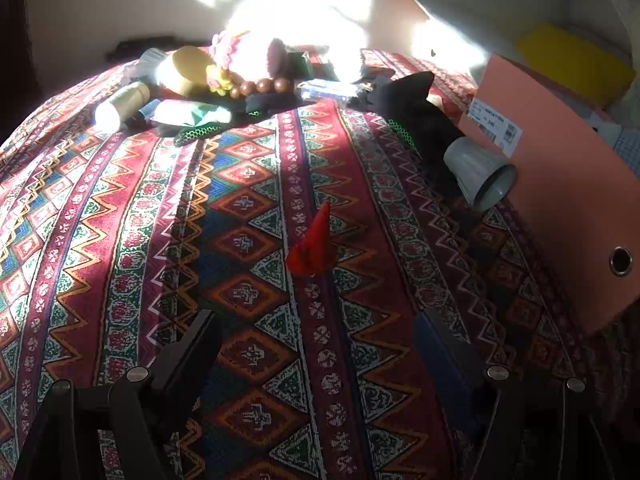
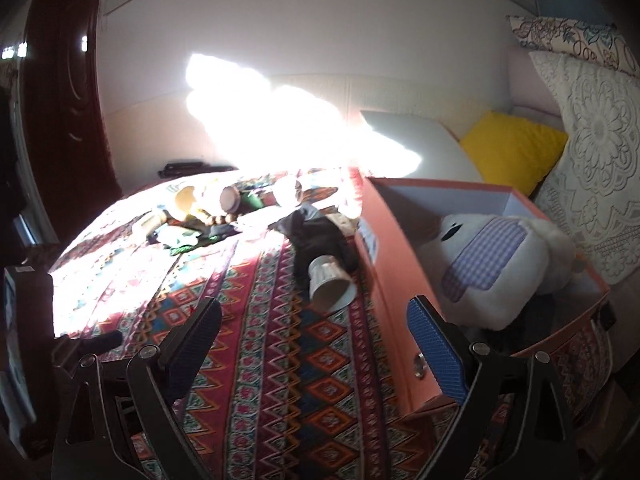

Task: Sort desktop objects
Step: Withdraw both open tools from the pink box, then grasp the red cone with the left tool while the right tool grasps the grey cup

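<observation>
A small red cone-shaped piece (image 1: 312,248) lies on the patterned tablecloth (image 1: 240,280), a little ahead of my open left gripper (image 1: 316,324), whose fingers hold nothing. A grey ribbed cup (image 1: 480,172) lies on its side against the orange box (image 1: 560,184). At the far end sits a heap: a gold bottle (image 1: 120,104), a yellow round tin (image 1: 188,68), brown beads (image 1: 260,86), black cloth (image 1: 416,108). My right gripper (image 2: 314,320) is open and empty, near the box front (image 2: 396,300). A white plush with checked patches (image 2: 488,264) lies inside the box. The cup (image 2: 330,280) is also in this view.
Strong sunlight washes out the far table end (image 2: 280,136). A yellow cushion (image 2: 516,148) and lace pillows (image 2: 600,160) lie behind the box. A dark wooden door frame (image 2: 60,80) stands at the left. The box has a metal ring hole (image 1: 620,261).
</observation>
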A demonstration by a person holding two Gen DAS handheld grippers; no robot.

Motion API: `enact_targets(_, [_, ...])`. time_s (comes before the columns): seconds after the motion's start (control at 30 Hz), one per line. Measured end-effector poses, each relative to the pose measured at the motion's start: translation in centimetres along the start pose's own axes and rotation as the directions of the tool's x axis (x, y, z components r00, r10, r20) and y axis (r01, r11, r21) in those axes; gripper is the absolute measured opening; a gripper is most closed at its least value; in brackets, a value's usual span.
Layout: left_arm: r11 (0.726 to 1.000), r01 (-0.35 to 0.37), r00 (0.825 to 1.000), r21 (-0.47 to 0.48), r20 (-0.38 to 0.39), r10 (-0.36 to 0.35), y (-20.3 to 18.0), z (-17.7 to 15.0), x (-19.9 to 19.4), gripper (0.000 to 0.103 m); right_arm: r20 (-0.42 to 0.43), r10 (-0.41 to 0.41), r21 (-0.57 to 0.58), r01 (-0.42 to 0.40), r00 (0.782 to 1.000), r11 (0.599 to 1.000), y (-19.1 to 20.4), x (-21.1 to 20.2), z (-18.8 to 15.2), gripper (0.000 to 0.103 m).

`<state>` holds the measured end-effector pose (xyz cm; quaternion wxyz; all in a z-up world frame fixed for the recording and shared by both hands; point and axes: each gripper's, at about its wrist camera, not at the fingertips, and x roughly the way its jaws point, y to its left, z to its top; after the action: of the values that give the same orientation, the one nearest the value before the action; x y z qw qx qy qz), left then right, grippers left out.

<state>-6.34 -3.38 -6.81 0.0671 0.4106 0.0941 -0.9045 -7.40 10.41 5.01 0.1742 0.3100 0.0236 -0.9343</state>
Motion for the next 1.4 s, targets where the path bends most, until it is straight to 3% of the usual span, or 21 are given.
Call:
enact_targets(0.2, [0.998,-0.047,0.999,0.038,-0.022,0.048,-0.9,2.2,4.3,0.082,-0.078,0.089,0.114,-0.08,0.993,0.99,-1.2,2.9,0.0,0.095])
enact_targets(0.23, [0.997,-0.053,0.998,0.048,-0.031,0.055,-1.0,2.6,5.2,0.076,-0.09,0.097,0.131,-0.085,0.991,0.988,-1.5,3.4,0.0,0.095])
enact_targets(0.27, [0.997,-0.043,0.998,0.058,-0.053,0.046,-0.9,2.8,6.2,0.062,-0.1,0.105,0.144,-0.09,0.989,0.986,-1.9,4.1,0.1,0.095])
enact_targets(0.3, [0.997,-0.033,0.996,0.067,-0.08,0.039,-0.8,3.0,7.1,0.031,-0.112,0.108,0.154,-0.09,0.988,0.984,-2.1,4.8,0.1,0.095])
enact_targets(0.33, [0.997,-0.026,0.994,0.072,-0.101,0.033,-0.6,3.0,7.8,0.03,-0.13,0.108,0.163,-0.086,0.986,0.983,-2.5,5.8,0.3,0.095])
enact_targets(0.5, [0.994,0.027,0.995,0.107,-0.095,-0.016,1.0,3.2,7.1,0.03,-0.244,0.102,0.186,-0.056,0.964,0.981,-3.4,11.7,1.1,0.094])
enact_targets(0.77, [0.996,0.083,0.996,-0.034,-0.038,-0.084,6.1,4.2,3.5,0.03,-0.311,-0.06,0.036,0.075,0.949,0.997,-3.0,19.8,3.3,0.088])
enact_targets(0.8, [0.995,0.086,0.996,-0.04,-0.029,-0.087,6.4,4.4,3.2,0.03,-0.32,-0.084,0.012,0.093,0.944,0.996,-2.9,20.8,3.5,0.084])
enact_targets(0.83, [0.995,0.088,0.996,-0.044,-0.021,-0.089,6.6,4.5,2.9,0.03,-0.329,-0.108,-0.013,0.11,0.938,0.994,-2.9,21.9,3.7,0.063])
enact_targets(0.87, [0.995,0.086,0.996,-0.044,-0.013,-0.086,6.7,4.5,2.6,0.03,-0.342,-0.126,-0.028,0.124,0.931,0.992,-3.1,22.6,3.8,0.062])
enact_targets(0.93, [0.996,0.082,0.997,-0.045,0.003,-0.082,6.8,4.7,1.9,0.03,-0.356,-0.086,0.03,0.103,0.931,0.994,-3.9,22.6,4.1,0.061])
enact_targets(1.07, [0.996,0.073,0.997,-0.045,0.034,-0.072,7.2,4.9,0.6,0.03,-0.348,0.088,0.144,-0.04,0.933,0.989,-3.6,20.3,4.4,0.061])
enact_targets(1.27, [0.999,0.032,0.994,-0.024,0.105,-0.03,6.7,4.9,-2.9,0.03,-0.292,0.184,0.089,-0.165,0.939,0.982,1.5,15.0,4.1,0.061])
enact_targets(1.4, [1.0,0.01,0.988,-0.027,0.153,-0.006,6.8,4.7,-5.8,0.03,-0.226,0.191,0.008,-0.194,0.955,0.981,4.7,11.3,4.4,0.061])
